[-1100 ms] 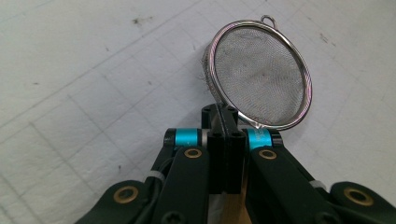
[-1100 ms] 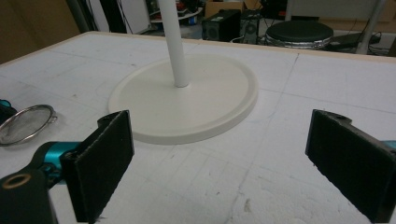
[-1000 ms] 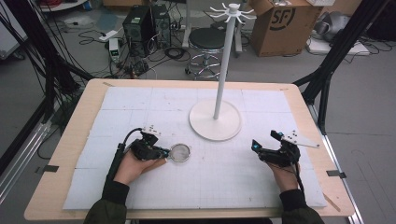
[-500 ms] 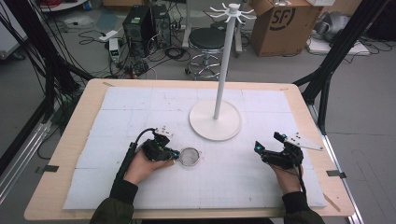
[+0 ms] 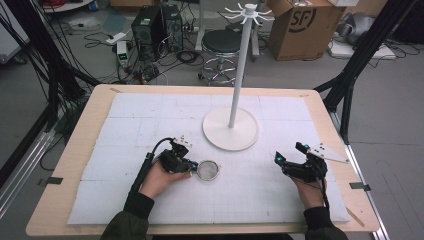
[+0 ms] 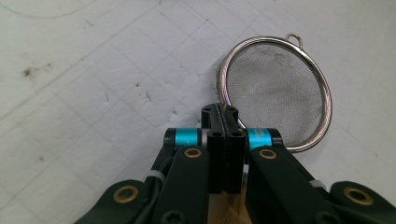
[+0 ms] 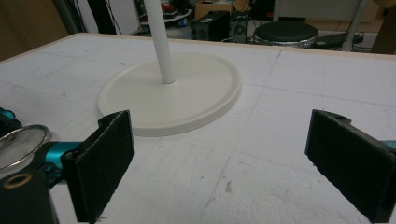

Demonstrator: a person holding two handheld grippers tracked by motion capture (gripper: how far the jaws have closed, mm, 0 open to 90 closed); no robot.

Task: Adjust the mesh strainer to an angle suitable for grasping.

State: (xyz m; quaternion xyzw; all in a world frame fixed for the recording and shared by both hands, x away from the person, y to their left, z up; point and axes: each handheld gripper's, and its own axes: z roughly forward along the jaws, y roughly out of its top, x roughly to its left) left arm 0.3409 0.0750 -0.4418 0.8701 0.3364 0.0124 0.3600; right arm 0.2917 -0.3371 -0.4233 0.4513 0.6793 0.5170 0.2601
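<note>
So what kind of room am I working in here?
Most likely a lab or workshop for recording handling tasks: a wooden table under a white gridded mat, computer towers with cables loose on the floor, and a cardboard box behind.

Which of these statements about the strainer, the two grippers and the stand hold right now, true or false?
1. The left gripper is shut on the mesh strainer at its rim. True.
2. The right gripper holds the strainer. False: its jaws stand wide apart with nothing between them.
3. The strainer hangs from the white stand. False: it sits low over the white mat, in front of the stand's round base.
4. The strainer has a small wire loop on its rim. True.
5. The stand lies tipped over. False: its pole is upright on the base.
</note>
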